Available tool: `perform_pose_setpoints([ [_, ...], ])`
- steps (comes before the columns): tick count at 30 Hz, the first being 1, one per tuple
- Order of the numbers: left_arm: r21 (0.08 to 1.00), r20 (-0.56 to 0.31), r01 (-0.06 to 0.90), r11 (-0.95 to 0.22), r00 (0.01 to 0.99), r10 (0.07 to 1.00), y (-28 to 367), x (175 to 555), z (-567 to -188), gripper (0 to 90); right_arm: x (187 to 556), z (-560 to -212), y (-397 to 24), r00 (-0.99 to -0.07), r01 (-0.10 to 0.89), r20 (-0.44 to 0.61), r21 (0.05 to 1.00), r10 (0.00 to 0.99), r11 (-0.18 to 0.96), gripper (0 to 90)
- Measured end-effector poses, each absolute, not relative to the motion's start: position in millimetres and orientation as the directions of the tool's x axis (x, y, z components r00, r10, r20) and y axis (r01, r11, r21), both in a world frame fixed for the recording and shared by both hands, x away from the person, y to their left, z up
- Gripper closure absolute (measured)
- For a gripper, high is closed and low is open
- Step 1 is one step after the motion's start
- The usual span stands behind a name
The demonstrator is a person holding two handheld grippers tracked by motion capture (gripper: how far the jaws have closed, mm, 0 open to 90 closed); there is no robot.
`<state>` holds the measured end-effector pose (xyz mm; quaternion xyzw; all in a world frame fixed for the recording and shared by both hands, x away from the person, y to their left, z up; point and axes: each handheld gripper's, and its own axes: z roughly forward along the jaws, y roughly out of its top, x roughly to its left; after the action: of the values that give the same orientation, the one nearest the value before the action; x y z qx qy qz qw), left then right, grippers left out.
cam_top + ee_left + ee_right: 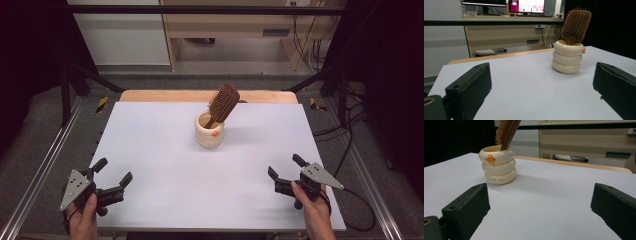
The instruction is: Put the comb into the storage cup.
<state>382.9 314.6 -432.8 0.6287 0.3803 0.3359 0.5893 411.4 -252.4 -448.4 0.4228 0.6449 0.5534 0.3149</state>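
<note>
Well apart from the hairbrush [223, 103] leaning in its cream cup [209, 131], both grippers' jaws stand released over bare table [200, 190].

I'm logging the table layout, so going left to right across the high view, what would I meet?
left gripper → cream ringed cup with the wooden hairbrush standing in it → right gripper
</note>
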Motion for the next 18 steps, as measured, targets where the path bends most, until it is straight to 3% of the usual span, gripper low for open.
perform_pose_setpoints([
  [18,0.996,-0.023,0.083,-0.019,0.481,0.877,314.4,383.3,-433.0,2.1,412.7,-455.5,-247.3,-0.472,0.209,0.062,0.977,0.88,0.044,2.3],
])
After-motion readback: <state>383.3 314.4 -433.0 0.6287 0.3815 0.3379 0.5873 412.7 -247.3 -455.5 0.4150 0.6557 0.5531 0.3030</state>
